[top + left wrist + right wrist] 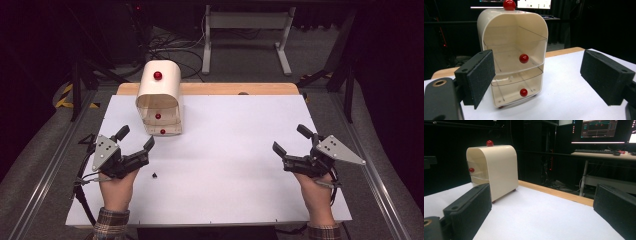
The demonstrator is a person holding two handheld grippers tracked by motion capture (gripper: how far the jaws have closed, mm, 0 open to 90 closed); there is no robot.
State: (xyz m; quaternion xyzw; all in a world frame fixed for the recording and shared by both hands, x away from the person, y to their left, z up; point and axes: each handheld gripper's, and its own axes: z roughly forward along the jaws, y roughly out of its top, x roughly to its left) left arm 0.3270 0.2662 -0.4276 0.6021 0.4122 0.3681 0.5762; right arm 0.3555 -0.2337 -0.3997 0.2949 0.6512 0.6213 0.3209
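drawer cabinet (159, 100) | just beyond left gripper (137, 137) | jaws spread

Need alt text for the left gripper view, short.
A cream drawer unit with two clear drawers, each with a red knob, stands on a white table straight ahead. It sits beyond the open left tool, framed by the tool's two black padded jaws. A third red knob tops the unit; the background is dark.
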